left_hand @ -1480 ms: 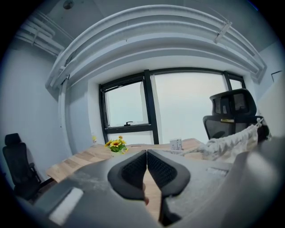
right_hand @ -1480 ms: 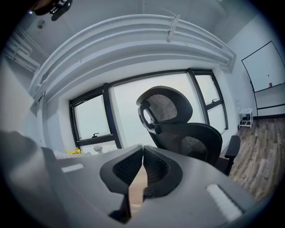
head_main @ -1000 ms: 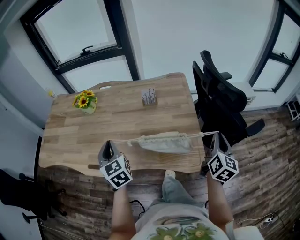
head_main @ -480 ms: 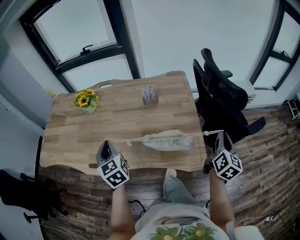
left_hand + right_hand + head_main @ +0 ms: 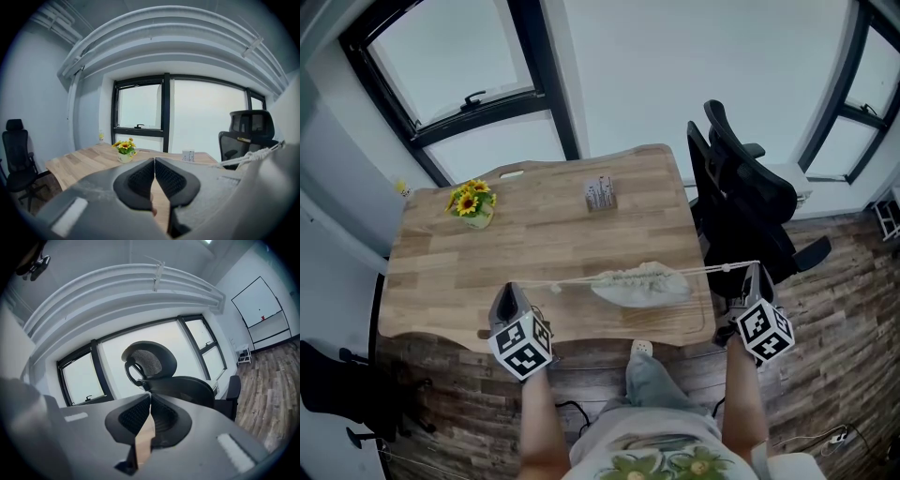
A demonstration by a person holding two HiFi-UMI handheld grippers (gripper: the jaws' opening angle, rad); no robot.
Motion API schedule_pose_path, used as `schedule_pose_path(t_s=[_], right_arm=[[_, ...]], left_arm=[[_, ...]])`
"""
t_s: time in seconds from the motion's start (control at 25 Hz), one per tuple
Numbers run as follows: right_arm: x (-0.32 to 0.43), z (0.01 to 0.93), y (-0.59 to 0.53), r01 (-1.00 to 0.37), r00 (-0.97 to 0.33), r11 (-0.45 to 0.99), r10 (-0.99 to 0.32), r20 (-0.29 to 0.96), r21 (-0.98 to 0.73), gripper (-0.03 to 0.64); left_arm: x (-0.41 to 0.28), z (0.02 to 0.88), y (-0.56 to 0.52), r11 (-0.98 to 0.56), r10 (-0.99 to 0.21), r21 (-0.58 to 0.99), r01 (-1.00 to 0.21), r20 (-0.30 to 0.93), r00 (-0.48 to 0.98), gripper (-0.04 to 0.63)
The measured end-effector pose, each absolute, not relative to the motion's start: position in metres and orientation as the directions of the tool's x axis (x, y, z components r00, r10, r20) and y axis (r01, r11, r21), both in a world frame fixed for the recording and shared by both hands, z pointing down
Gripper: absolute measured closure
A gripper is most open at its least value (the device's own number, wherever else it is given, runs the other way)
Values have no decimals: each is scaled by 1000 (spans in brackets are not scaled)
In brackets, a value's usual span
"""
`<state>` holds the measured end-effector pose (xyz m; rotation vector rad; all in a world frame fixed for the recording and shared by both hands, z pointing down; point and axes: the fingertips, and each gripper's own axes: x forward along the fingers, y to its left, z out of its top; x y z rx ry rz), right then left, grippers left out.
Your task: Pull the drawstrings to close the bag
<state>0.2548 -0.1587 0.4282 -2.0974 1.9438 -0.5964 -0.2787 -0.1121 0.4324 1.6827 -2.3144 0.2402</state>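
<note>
Left tongs and right tongs clamp the drawstrings, cord hidden between closed jaws.

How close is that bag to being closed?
Mostly done: the bag has its mouth bunched into tight ruffles. In hand: the left gripper and right gripper, jaws together, hold the drawstring taut, stretched out to both sides over the table. Left: perhaps a final tug, then letting go.

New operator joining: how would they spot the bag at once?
On the wooden table, look at the near edge, right of middle. The bag is the pale, bunched cloth pouch there, the only thing with taut drawstrings running out each side.
</note>
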Motion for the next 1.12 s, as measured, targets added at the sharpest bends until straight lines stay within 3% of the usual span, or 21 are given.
schedule_pose_path(t_s=[1.12], right_arm=[[263,433,-164,-889,43,-107,-987,153,-445,603]], left_arm=[[-276,427,-124,256,-933,25,-966,267,-241,580]])
